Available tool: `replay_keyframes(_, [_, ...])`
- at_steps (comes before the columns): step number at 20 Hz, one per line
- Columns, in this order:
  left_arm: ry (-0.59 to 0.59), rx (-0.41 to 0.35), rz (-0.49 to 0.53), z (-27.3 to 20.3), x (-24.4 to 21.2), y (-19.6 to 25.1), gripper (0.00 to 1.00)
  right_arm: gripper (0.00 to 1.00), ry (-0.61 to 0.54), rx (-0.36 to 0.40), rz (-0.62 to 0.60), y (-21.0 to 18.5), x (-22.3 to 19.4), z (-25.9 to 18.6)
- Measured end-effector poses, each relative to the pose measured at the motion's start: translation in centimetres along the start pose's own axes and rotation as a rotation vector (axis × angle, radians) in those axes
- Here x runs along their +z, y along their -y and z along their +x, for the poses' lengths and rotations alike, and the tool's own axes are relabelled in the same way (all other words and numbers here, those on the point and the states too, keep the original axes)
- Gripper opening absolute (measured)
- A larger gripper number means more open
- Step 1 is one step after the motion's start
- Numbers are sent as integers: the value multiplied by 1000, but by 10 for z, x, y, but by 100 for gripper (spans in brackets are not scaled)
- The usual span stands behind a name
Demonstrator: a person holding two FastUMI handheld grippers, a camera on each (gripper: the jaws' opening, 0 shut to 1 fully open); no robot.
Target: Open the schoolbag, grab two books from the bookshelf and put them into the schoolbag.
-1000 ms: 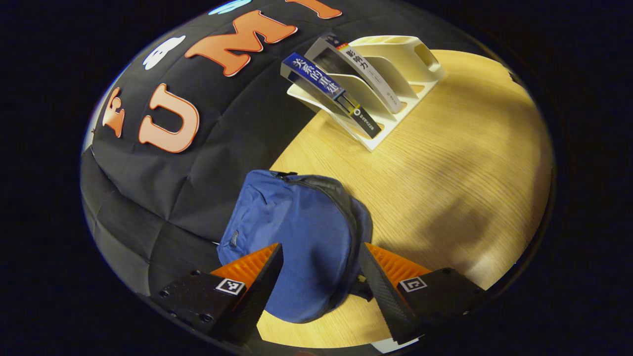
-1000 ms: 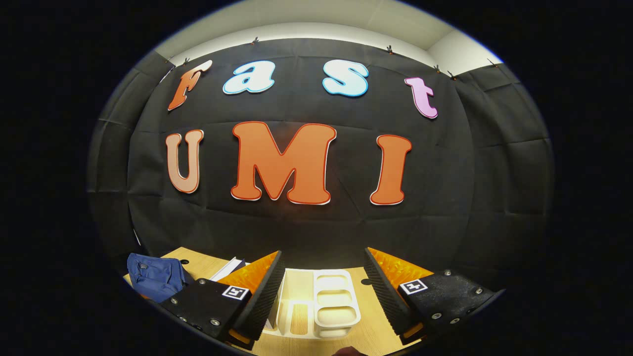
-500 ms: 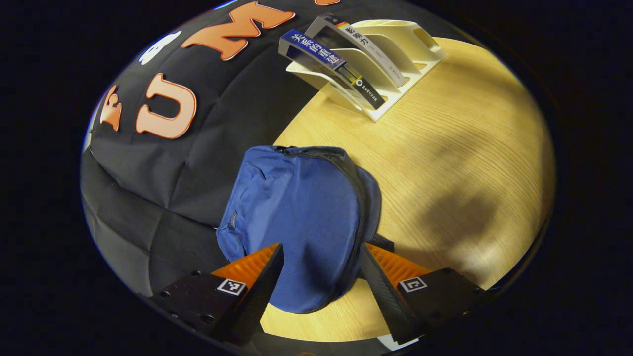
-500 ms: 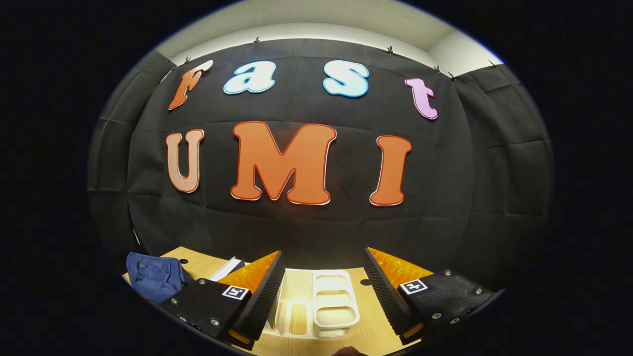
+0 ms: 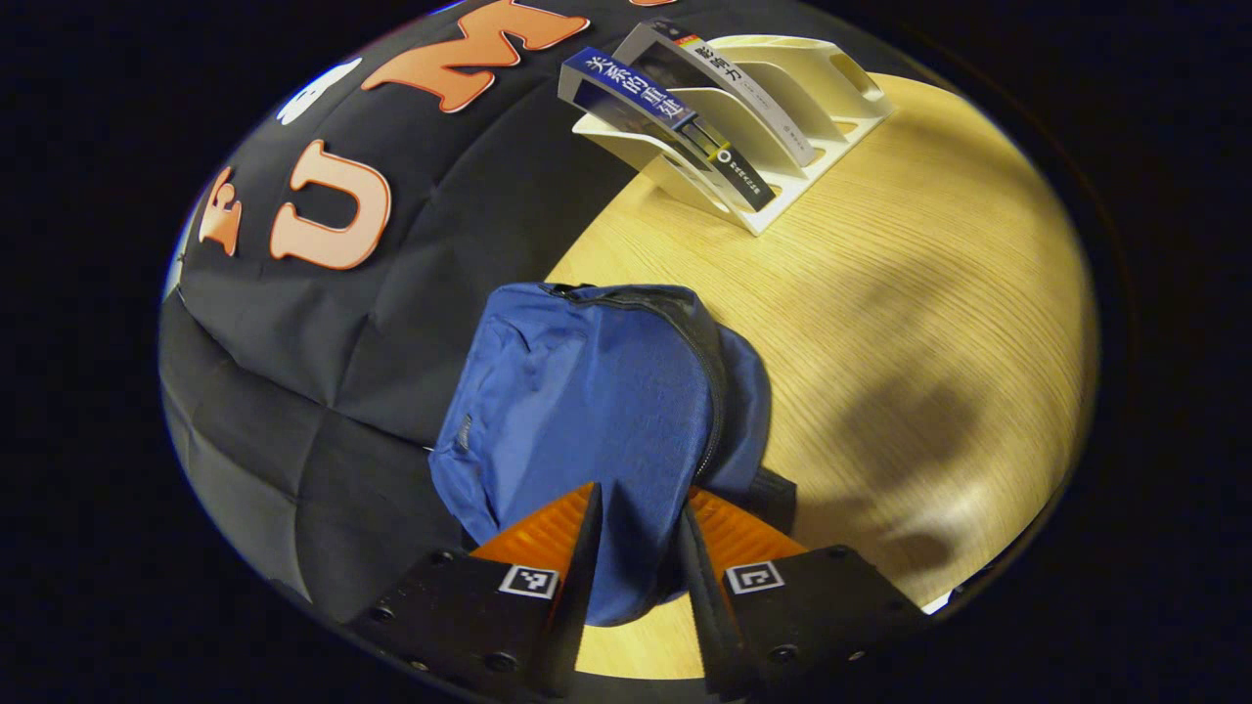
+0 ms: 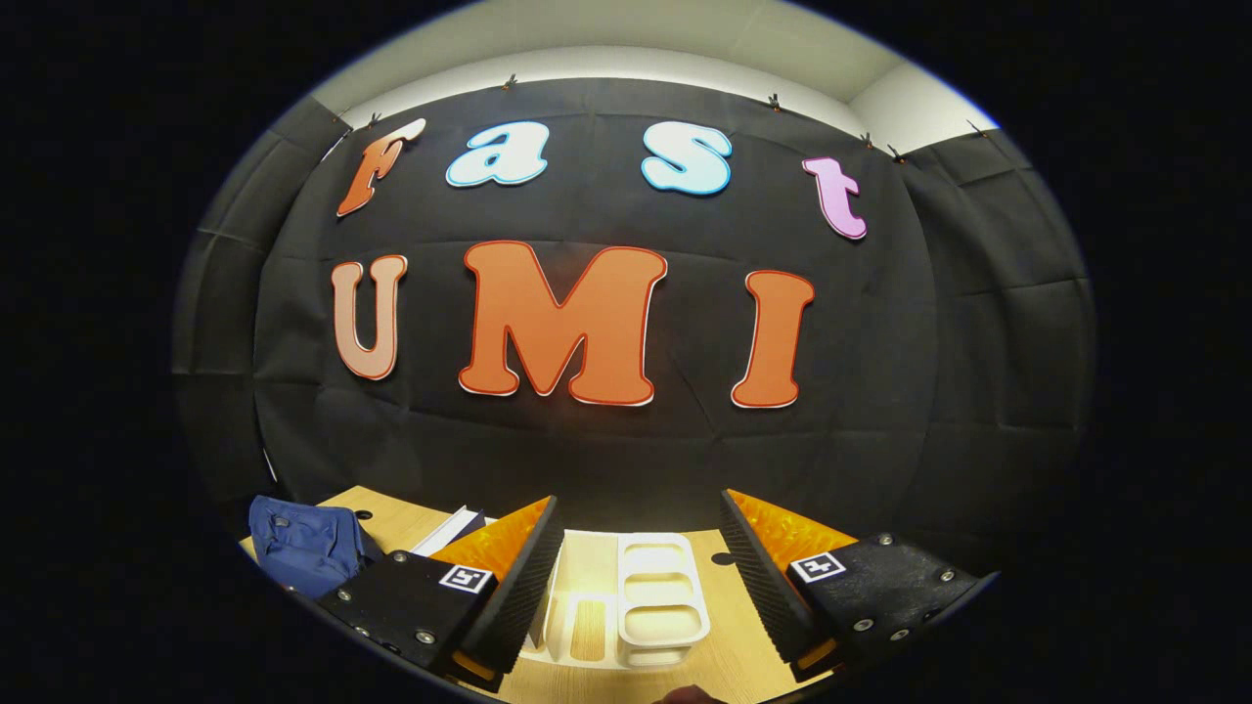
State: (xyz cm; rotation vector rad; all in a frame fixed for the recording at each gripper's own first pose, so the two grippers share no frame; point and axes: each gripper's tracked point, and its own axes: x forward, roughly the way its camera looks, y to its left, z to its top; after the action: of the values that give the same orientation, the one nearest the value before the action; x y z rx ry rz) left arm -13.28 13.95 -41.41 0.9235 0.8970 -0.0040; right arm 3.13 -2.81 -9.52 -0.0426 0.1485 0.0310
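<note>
My left gripper (image 5: 638,518) is down at the near end of the schoolbag (image 5: 587,411), fingers narrowed in with a fold of the blue fabric sitting between them. Looks like they're pinching it, but I can't really tell if both fingers are pressing or just close around it. The bag's dark zipper (image 5: 712,381) curves along its right side, just past my right finger, and looks zipped up. The bag lies flat on the wooden table (image 5: 929,293), its far end up against the black cloth wall.

Further out in the left gripper view, the white bookshelf (image 5: 782,117) sits at the back of the table, well apart from the bag. Two books lean in its slots: a blue book (image 5: 665,127) in the slot nearest the wall and a grey book (image 5: 743,98) in the next one over. The other slots look bare.

My right gripper (image 6: 641,548) hangs up in the air with its fingers spread wide and nothing between them. It's pointed at the wall, and below it I'm looking down on the bookshelf (image 6: 650,596). The schoolbag (image 6: 303,543) shows off at the lower left of the right gripper view, on the table edge.
</note>
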Motion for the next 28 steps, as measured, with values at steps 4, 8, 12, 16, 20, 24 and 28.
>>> replay_keyframes(4, [-49,5,6,10,-3,-3,48,94,-1,4,-1,-1,0,-1])
replay_keyframes(8, [-34,23,20,5,7,-18,7,94,-2,2,-9,2,-1,-1])
replay_keyframes(12, [-16,34,-47,-1,24,-54,6,94,-4,5,0,3,-1,2])
replay_keyframes(16, [17,44,-65,-11,44,-95,6,94,-10,30,6,-4,-2,7])
replay_keyframes(20, [26,42,-67,-14,58,-127,4,95,-12,71,14,-15,0,13])
replay_keyframes(24, [15,-21,-116,-17,67,-146,4,94,-23,129,21,-29,2,21])
replay_keyframes(28, [16,-32,-167,-19,81,-184,4,95,-58,208,19,-53,0,29])
